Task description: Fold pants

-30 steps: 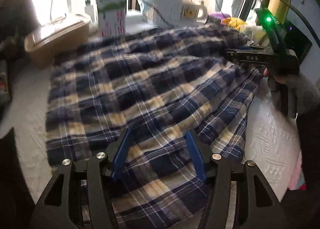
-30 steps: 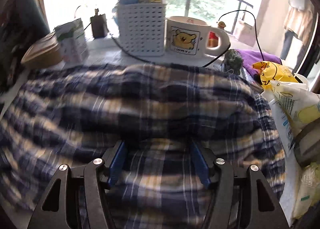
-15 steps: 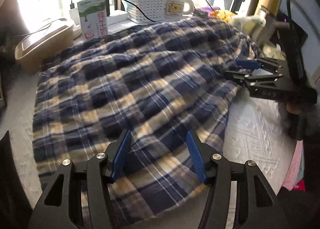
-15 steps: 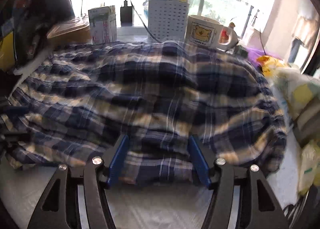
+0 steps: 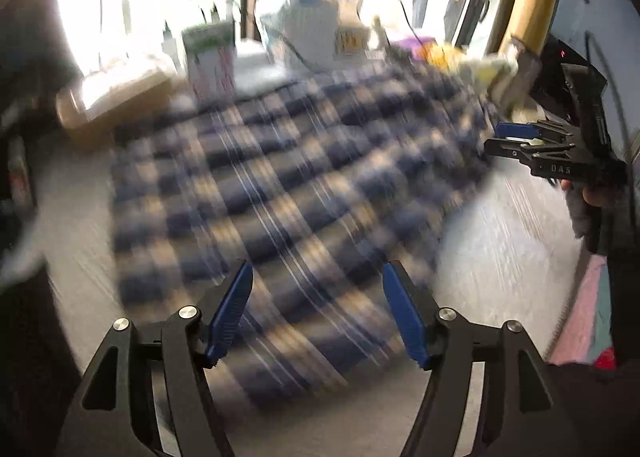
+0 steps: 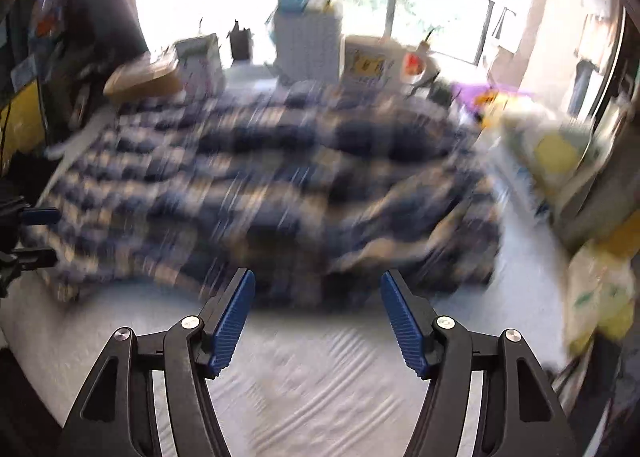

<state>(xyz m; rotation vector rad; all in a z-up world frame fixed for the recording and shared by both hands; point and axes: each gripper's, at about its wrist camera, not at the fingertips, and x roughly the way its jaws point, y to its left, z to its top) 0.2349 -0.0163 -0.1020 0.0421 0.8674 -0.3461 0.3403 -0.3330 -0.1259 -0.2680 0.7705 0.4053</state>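
Observation:
The blue and cream plaid pants (image 5: 288, 193) lie folded in a broad heap on the white table cover (image 5: 496, 257); both views are blurred. My left gripper (image 5: 316, 277) hovers over the near edge of the pants, its jaws opening, with cloth beneath them but no pad pressing on it. My right gripper (image 6: 318, 277) stands open over bare white cover, and the pants (image 6: 280, 177) begin just beyond its fingertips. In the left wrist view the right gripper (image 5: 520, 141) shows at the right, off the pants' side edge. The left gripper (image 6: 28, 233) shows at the far left of the right wrist view.
Along the far edge by the window stand a white perforated basket (image 6: 308, 45), a mug with a yellow picture (image 6: 368, 65), a carton (image 5: 210, 61) and a tan lidded box (image 5: 116, 101). Snack bags (image 6: 560, 153) crowd the right side.
Both grippers have pulled back from the pants. The cloth that lay between the right fingers now sits ahead of them. The left fingers stand wider apart.

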